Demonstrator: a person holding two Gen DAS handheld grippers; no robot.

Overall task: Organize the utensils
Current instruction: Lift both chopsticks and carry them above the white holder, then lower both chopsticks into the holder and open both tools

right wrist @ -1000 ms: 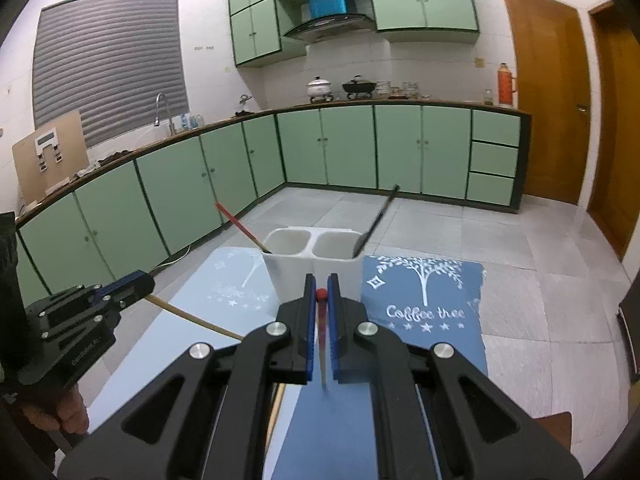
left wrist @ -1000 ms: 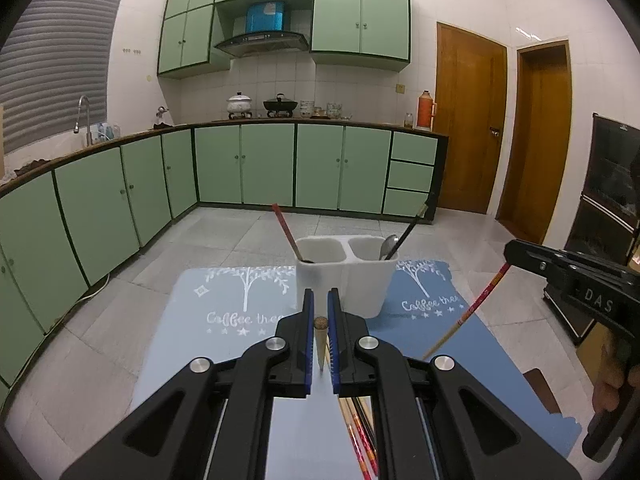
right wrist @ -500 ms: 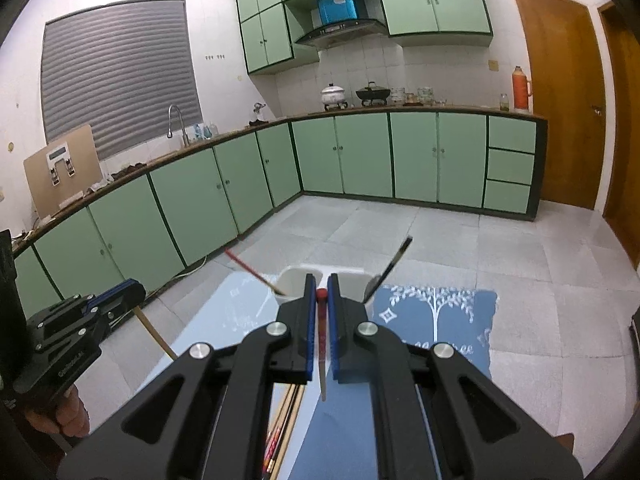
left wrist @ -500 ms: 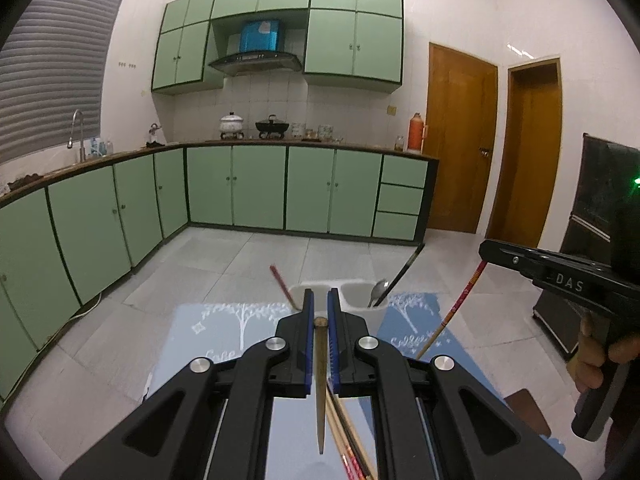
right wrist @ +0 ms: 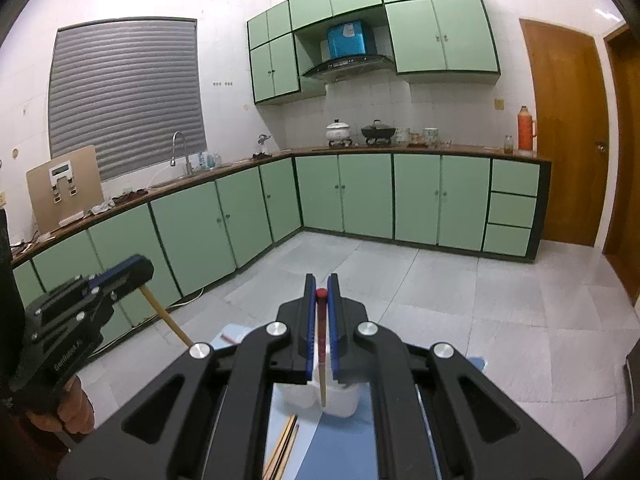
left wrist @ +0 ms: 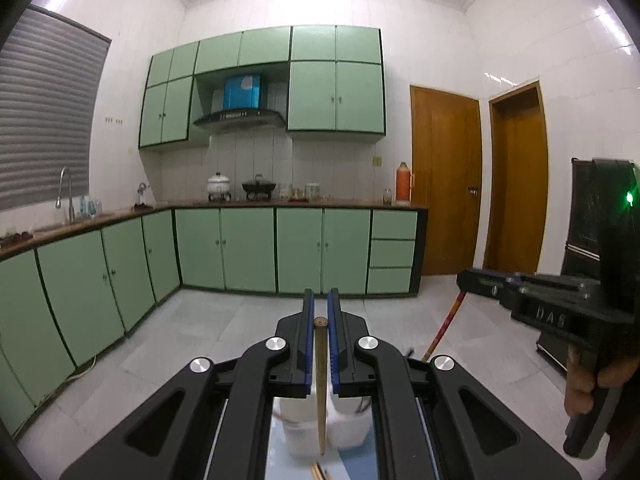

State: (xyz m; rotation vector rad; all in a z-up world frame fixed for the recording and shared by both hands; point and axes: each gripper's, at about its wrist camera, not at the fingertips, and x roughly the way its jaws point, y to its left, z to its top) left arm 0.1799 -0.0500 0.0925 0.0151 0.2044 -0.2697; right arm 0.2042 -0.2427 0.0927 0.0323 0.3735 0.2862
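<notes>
My left gripper [left wrist: 320,308] is shut on a brown wooden chopstick [left wrist: 320,384] that hangs down over the white two-part utensil holder [left wrist: 348,428] low in the left wrist view. My right gripper [right wrist: 321,294] is shut on a red-topped chopstick [right wrist: 321,364] that hangs over the same holder [right wrist: 340,400]. Each gripper shows in the other view: the right one [left wrist: 464,280] with its red chopstick [left wrist: 444,328], the left one [right wrist: 140,270] with its brown chopstick [right wrist: 168,318]. The holder is mostly hidden behind the gripper bodies.
More chopsticks lie on the blue mat [right wrist: 340,452] below the holder, seen in the right wrist view [right wrist: 284,448] and the left wrist view [left wrist: 320,470]. Green cabinets [left wrist: 248,248] line the far walls, with tiled floor [right wrist: 440,292] between.
Both grippers have risen and tilted up with their chopsticks. The holder and mat have dropped to the bottom of both views.
</notes>
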